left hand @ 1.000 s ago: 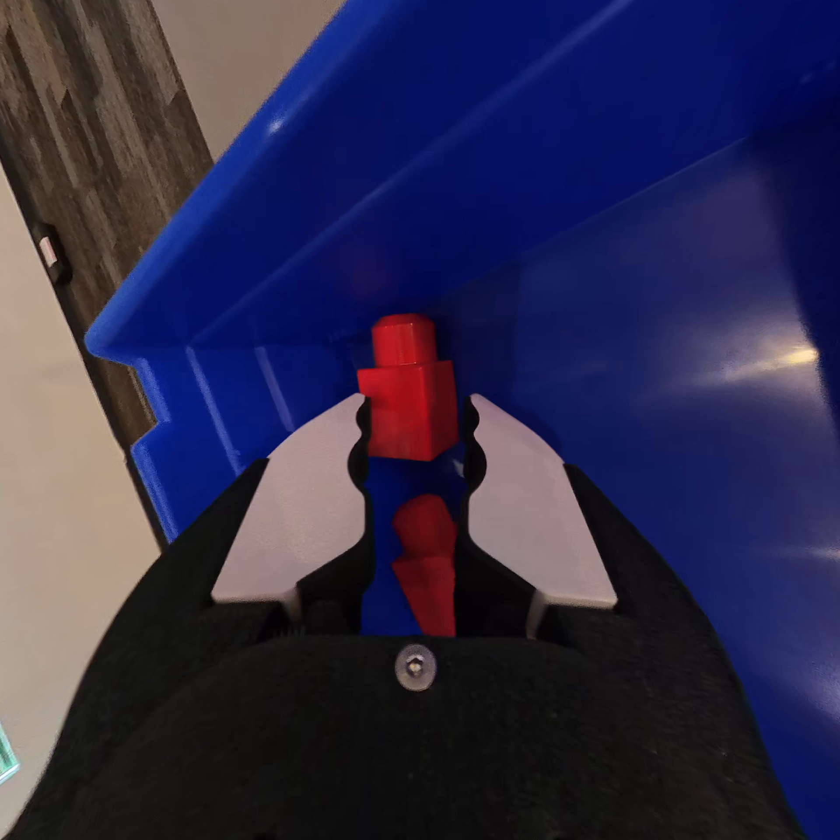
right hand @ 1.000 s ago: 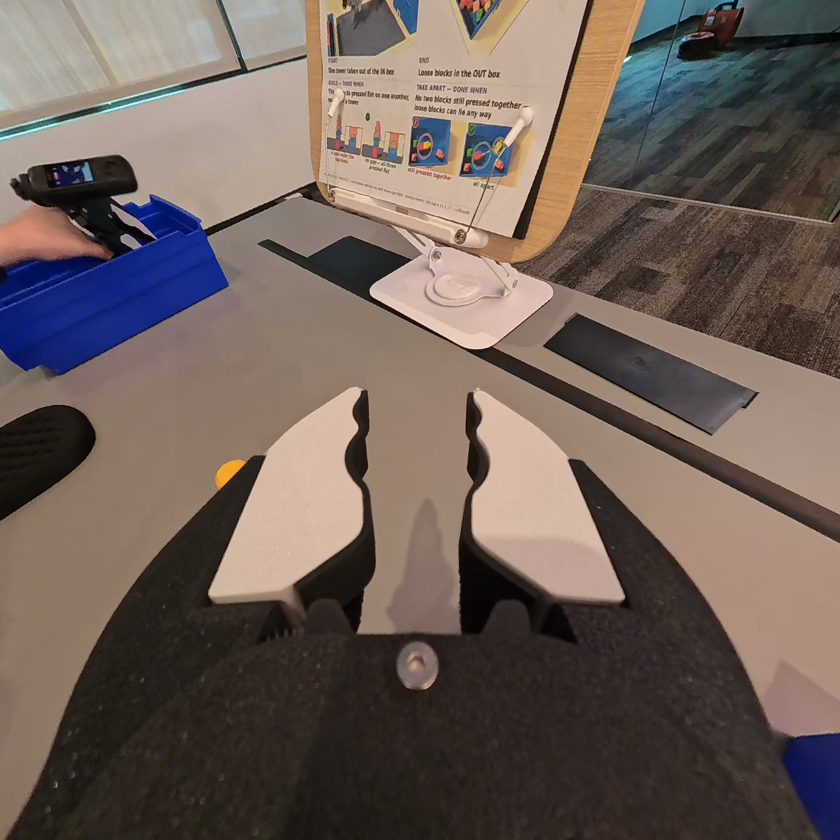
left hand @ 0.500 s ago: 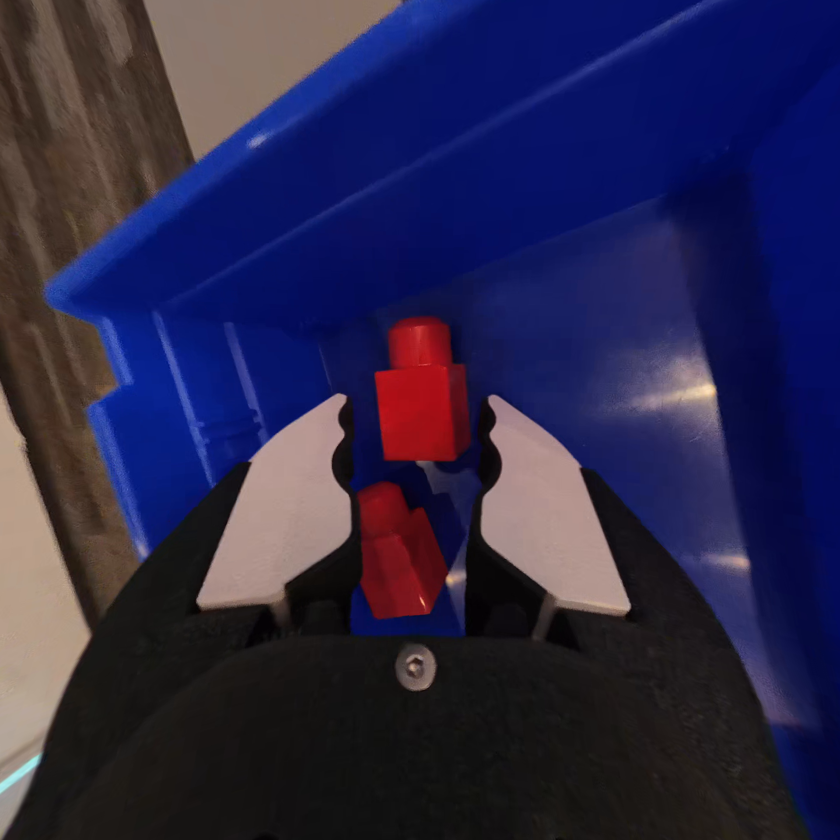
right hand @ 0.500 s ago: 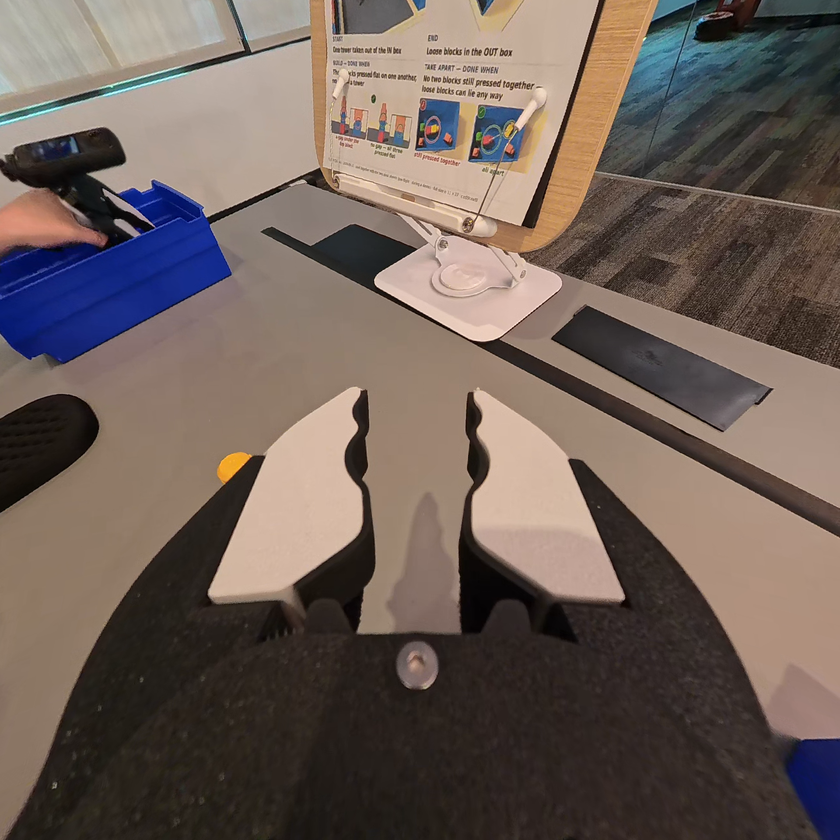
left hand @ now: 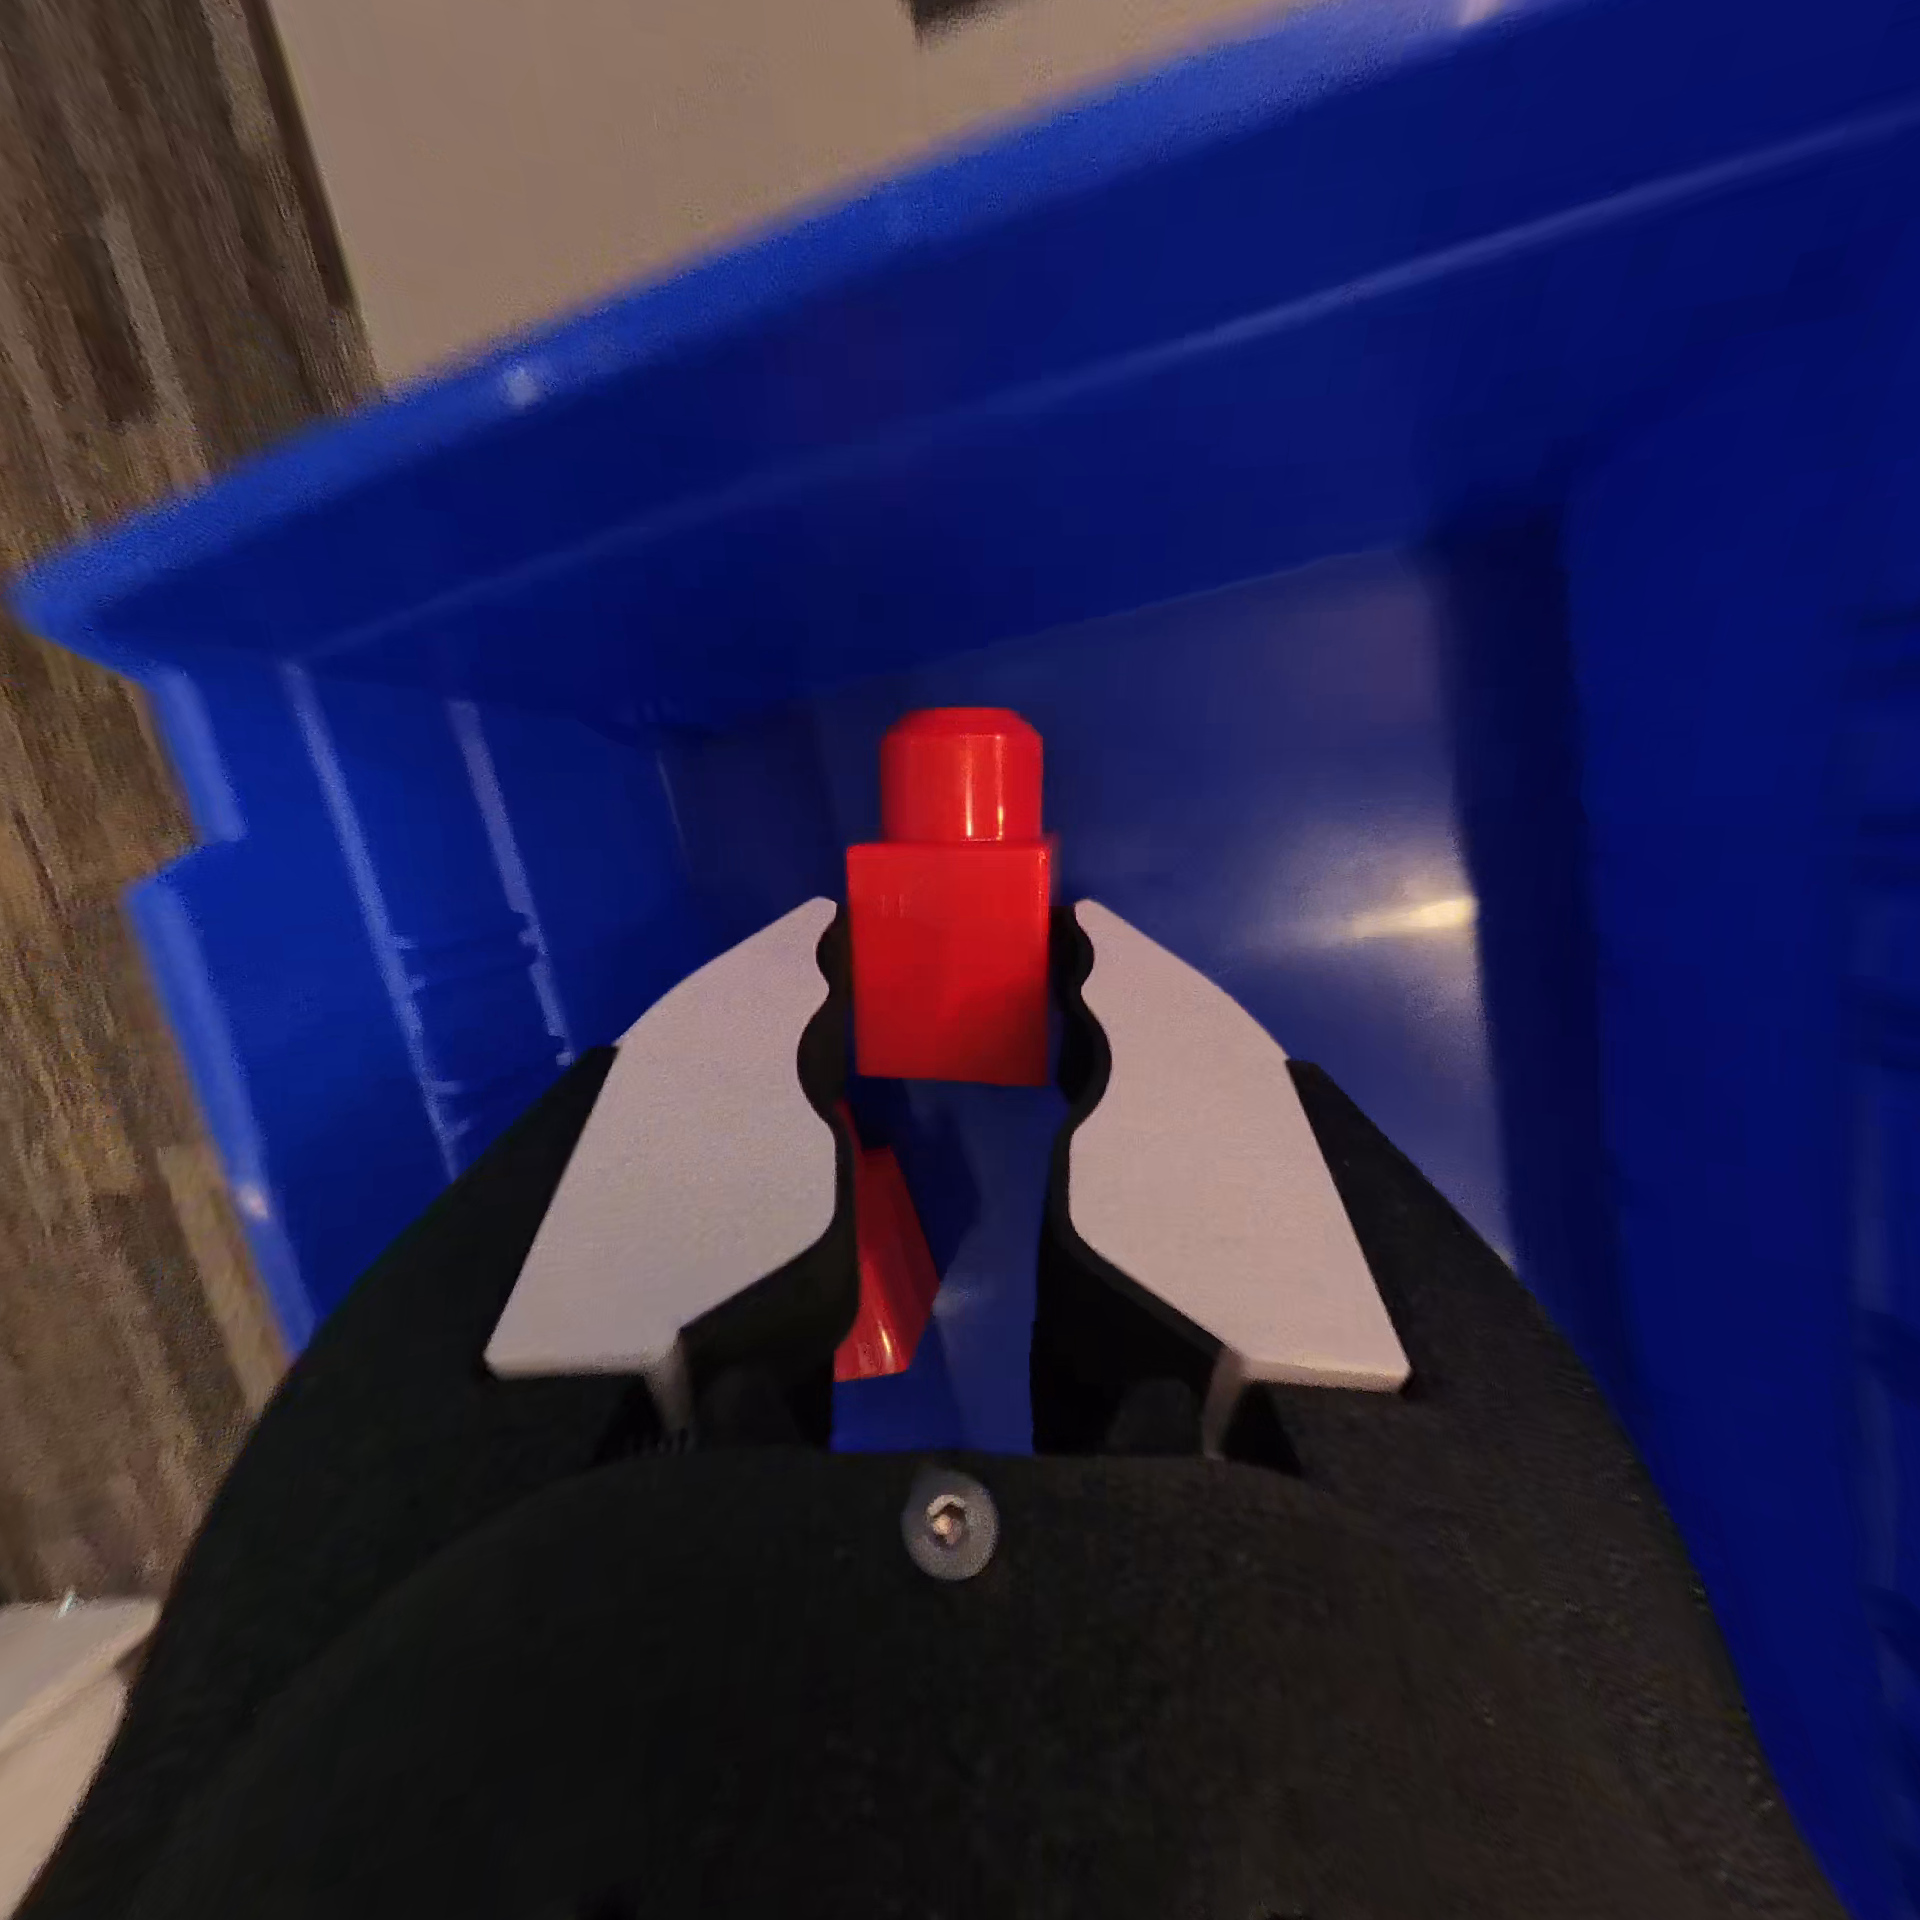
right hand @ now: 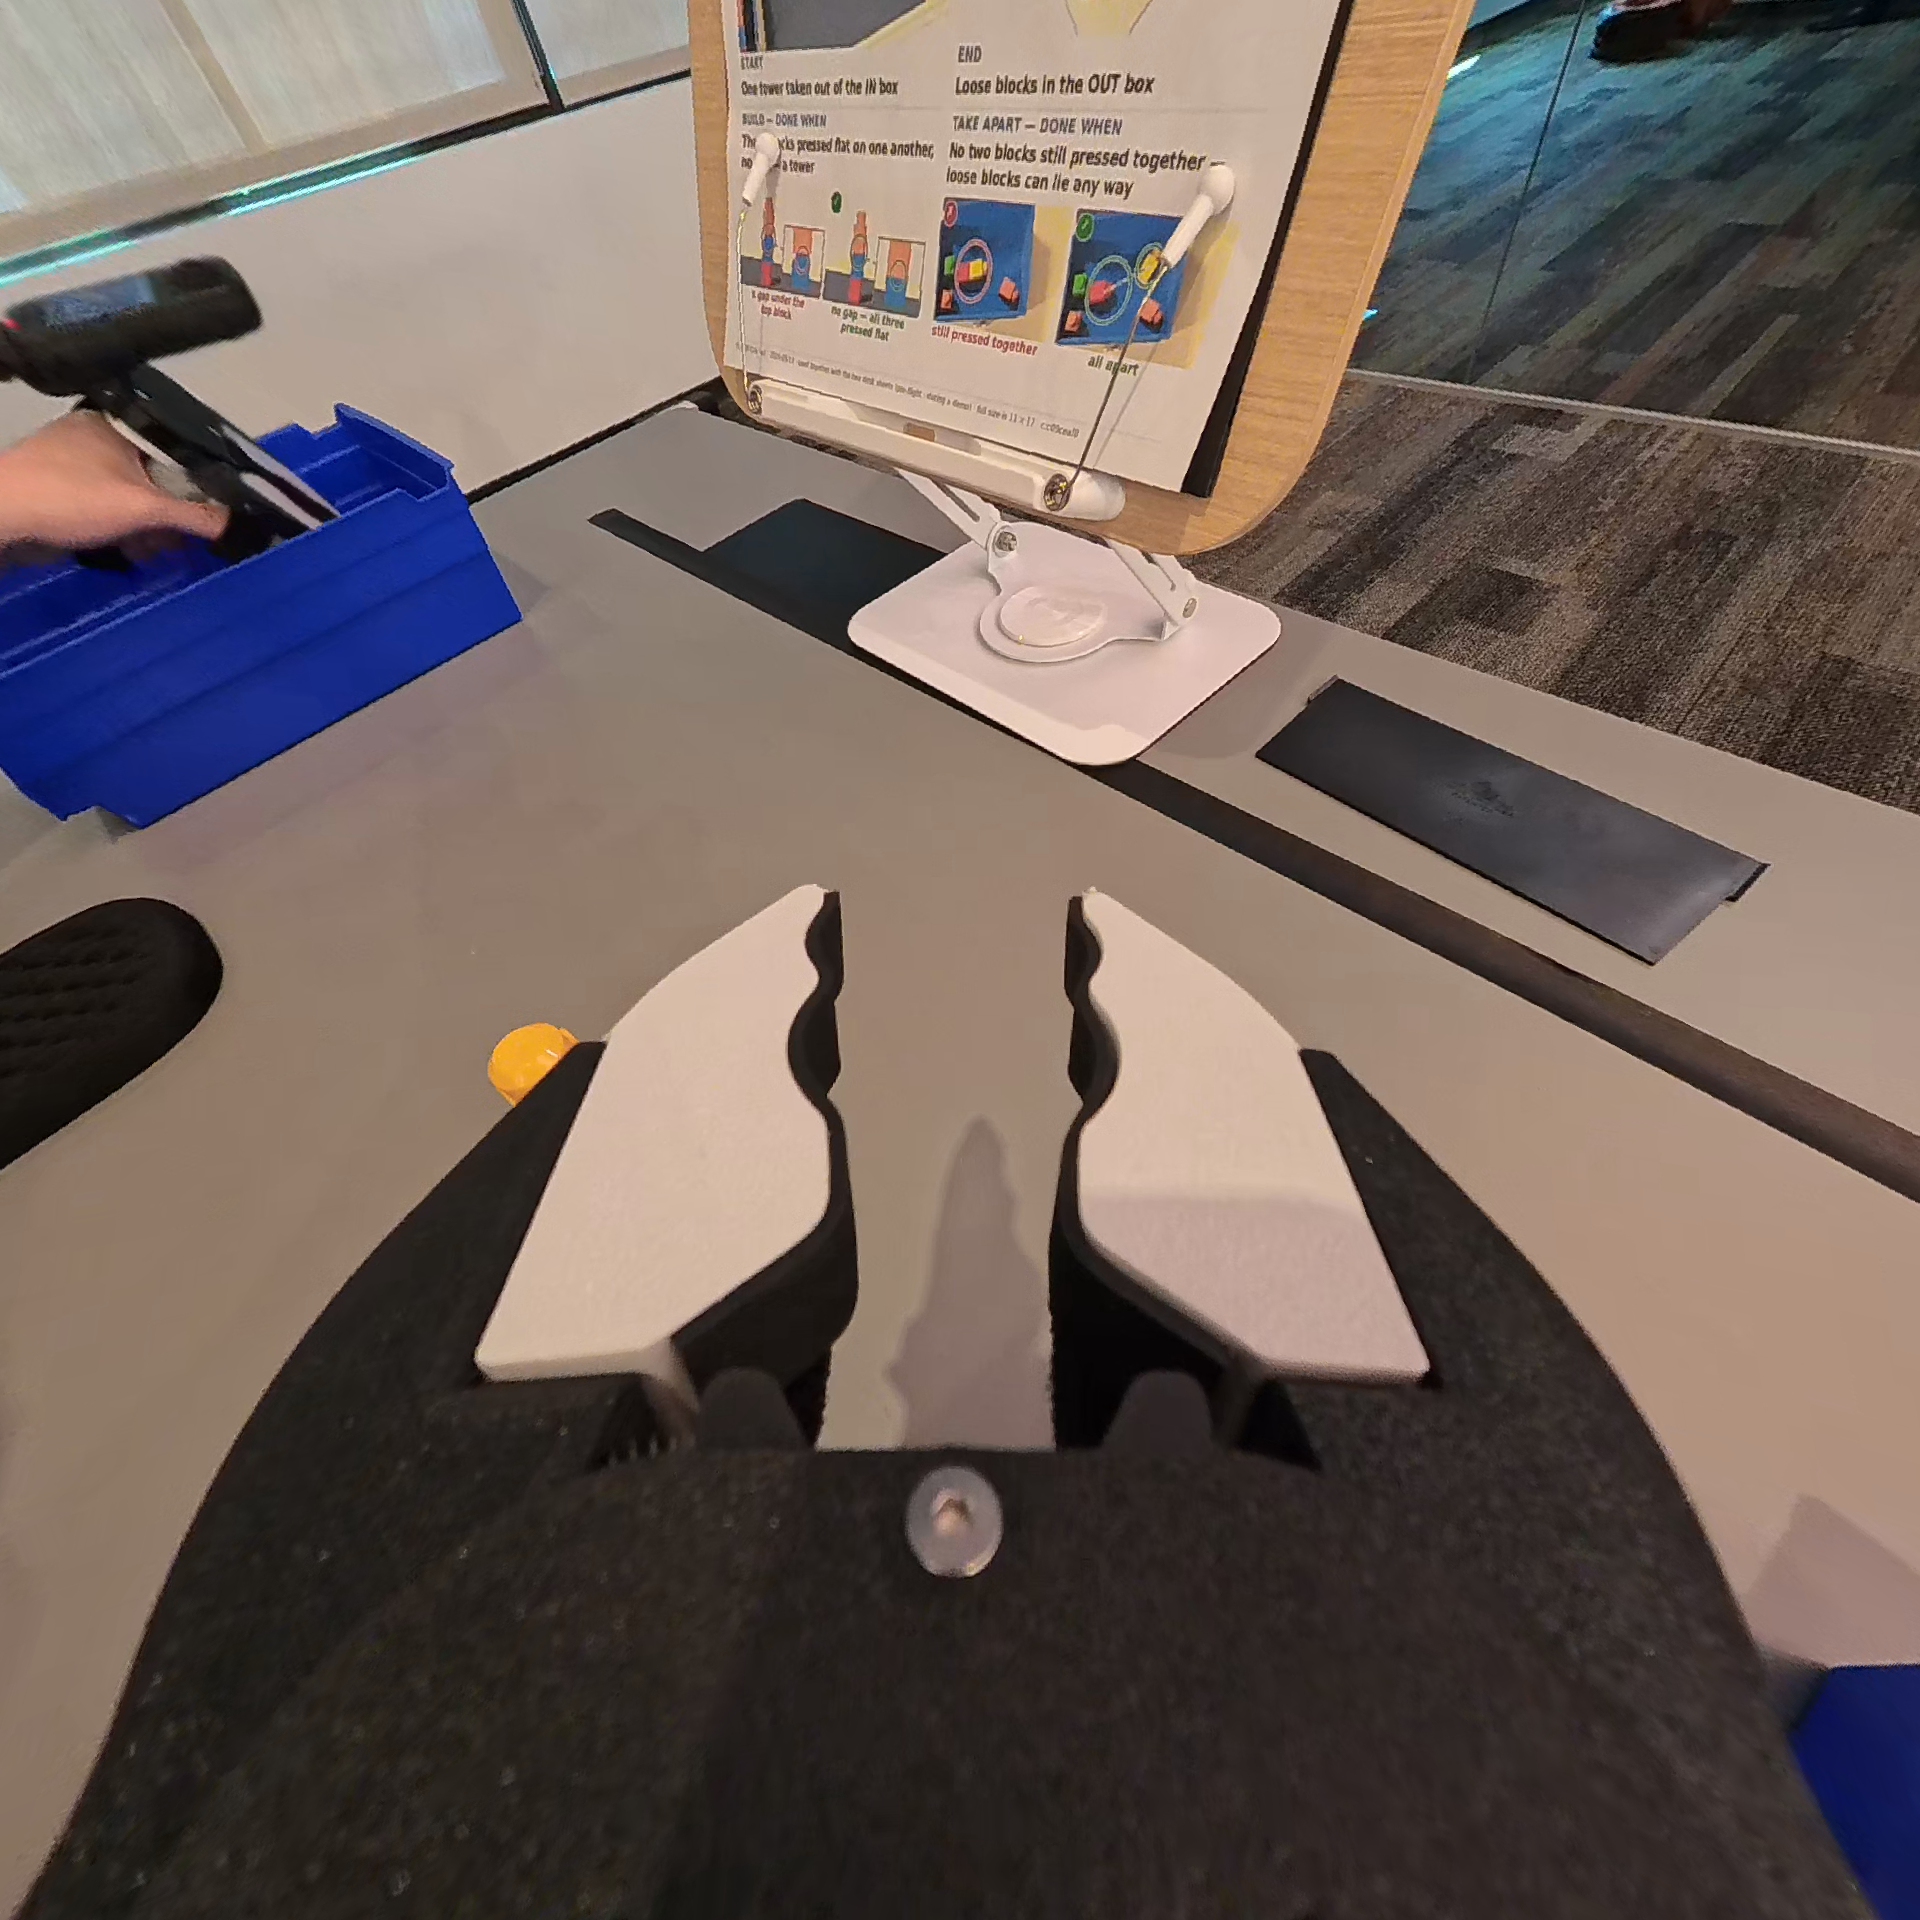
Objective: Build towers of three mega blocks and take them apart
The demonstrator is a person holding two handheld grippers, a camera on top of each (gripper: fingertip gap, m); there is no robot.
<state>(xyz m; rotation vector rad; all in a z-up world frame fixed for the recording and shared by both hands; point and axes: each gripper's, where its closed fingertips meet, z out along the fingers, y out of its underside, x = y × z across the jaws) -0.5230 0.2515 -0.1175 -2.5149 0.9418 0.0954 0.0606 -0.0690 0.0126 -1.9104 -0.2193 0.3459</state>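
inside the blue bin (left hand: 1039, 436), the left claw (left hand: 954, 935) holds a red block (left hand: 948, 961) squarely between its tips, stud pointing straight ahead; the right claw (right hand: 951, 914) hangs half-open and empty over the table (right hand: 727, 810), well apart.

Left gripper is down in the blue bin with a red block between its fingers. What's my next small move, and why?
Probably lift the left gripper straight up a little. Its jaws look closed on the upright red plastic single-stud block inside the blue plastic bin, with a second red block lying loose below. A short vertical lift would test the grip and clear that block and the bin wall.
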